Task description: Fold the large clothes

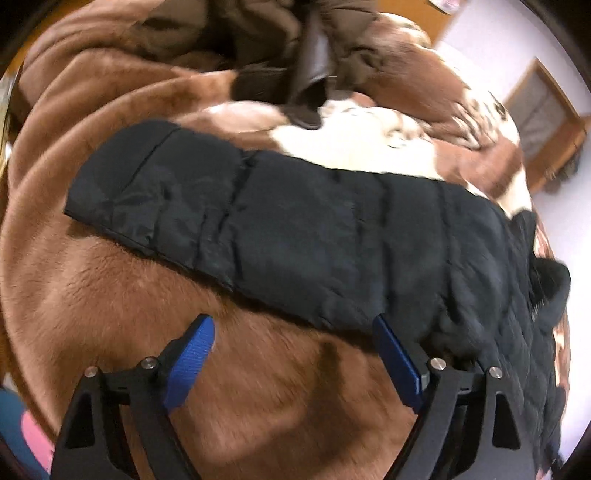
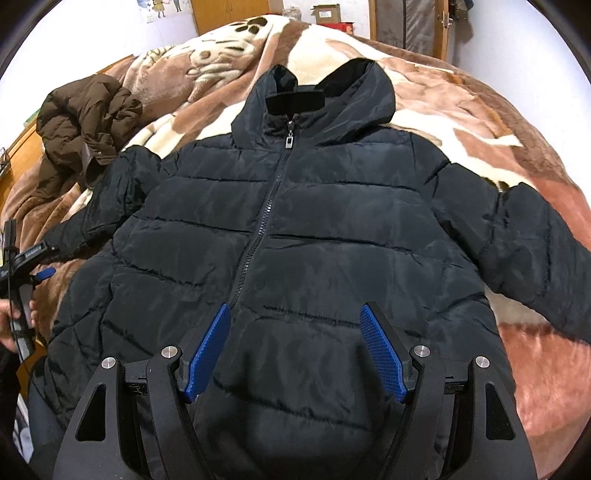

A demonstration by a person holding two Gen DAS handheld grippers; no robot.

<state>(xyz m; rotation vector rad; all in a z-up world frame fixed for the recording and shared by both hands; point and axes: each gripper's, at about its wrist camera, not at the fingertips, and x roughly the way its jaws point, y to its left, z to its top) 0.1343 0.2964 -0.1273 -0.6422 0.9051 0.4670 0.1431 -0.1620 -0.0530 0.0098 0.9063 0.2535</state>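
- The black jacket (image 2: 295,236) loses its hem behind the right gripper (image 2: 295,350) at the frame bottom.
- Its right sleeve (image 2: 546,251) runs off the frame edge.
- The brown coat (image 1: 258,33) is blurred and cropped at top.

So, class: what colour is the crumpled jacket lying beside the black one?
Dark brown jacket, clearest in the right wrist view.

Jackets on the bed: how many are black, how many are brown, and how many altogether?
Black jackets: 1, the puffer jacket spread flat, zipped up.
Brown jackets: 1, the crumpled jacket lying beside the black one's sleeve.
Total: 2, both lying on the blanket.
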